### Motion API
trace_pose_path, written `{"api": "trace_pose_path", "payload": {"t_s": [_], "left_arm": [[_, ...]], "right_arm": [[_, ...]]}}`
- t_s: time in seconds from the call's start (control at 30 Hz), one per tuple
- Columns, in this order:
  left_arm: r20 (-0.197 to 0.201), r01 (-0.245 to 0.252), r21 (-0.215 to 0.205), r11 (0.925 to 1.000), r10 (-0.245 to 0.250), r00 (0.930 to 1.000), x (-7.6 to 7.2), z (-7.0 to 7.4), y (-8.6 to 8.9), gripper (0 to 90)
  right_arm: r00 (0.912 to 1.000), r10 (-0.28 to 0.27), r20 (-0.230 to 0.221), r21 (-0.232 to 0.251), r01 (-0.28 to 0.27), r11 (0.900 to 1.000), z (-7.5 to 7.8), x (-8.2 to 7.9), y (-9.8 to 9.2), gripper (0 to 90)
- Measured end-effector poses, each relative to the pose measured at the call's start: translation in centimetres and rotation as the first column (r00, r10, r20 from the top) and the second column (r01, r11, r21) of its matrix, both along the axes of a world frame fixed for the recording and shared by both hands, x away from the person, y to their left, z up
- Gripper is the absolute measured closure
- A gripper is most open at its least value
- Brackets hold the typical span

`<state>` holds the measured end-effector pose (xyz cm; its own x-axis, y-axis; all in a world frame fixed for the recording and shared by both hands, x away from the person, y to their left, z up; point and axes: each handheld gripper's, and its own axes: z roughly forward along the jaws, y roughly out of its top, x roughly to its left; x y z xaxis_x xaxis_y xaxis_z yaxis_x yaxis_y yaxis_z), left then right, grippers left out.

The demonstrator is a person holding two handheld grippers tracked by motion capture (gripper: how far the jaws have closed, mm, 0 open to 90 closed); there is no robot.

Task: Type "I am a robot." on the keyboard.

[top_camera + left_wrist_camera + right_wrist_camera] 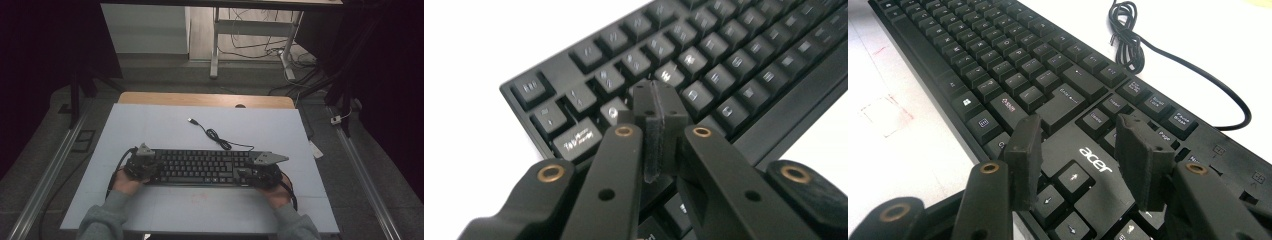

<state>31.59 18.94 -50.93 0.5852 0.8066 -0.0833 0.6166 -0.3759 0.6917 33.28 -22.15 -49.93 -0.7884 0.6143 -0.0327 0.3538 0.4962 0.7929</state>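
High view: black keyboard lies on white tabletop, dim room.

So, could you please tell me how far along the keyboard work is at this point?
Done: the keyboard lies flat on the white board. In hand: the shut left tool is poised over the left-end keys, the open right tool above the arrow keys. Left: its cable lies loose behind.

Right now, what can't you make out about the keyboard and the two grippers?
- Left gripper: shut jaws cover the keyboard keys beneath; contact unclear.
- Key legends: blurred, left gripper view.
- Right gripper: keyboard's end cut off by the frame.
- Cable: far too small in high view.
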Motion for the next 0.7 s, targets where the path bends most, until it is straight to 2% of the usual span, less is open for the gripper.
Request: {"api": "trace_pose_path", "payload": {"t_s": [0.1,0.2,0.3,0.37,0.7], "left_arm": [[0.024,0.002,-0.050,0.9988,-0.001,0.9997,-0.28,0.66,0.17,87.8],[0.039,0.014,-0.082,0.9966,-0.011,0.9992,-0.46,1.00,0.31,78.7],[0.054,0.009,-0.091,0.9958,-0.004,0.9985,-0.50,1.18,0.41,64.4],[0.054,0.006,-0.099,0.9950,-0.001,0.9986,-0.51,1.21,0.50,59.2],[0.043,-0.004,-0.109,0.9941,0.009,0.9990,-0.47,1.21,0.57,45.0]], "right_arm": [[1.0000,-0.001,-0.001,0.001,0.001,1.000,0.00,0.02,-0.02,53.7],[1.0000,0.001,0.000,0.001,-0.001,1.000,0.03,-0.03,0.01,53.7],[1.0000,0.001,0.000,-0.003,-0.001,1.000,0.00,-0.05,0.06,53.6],[1.0000,0.003,-0.002,-0.003,-0.003,1.000,-0.04,-0.03,0.10,53.5],[1.0000,0.003,-0.002,-0.003,-0.003,1.000,-0.04,-0.02,0.09,53.3]]}}
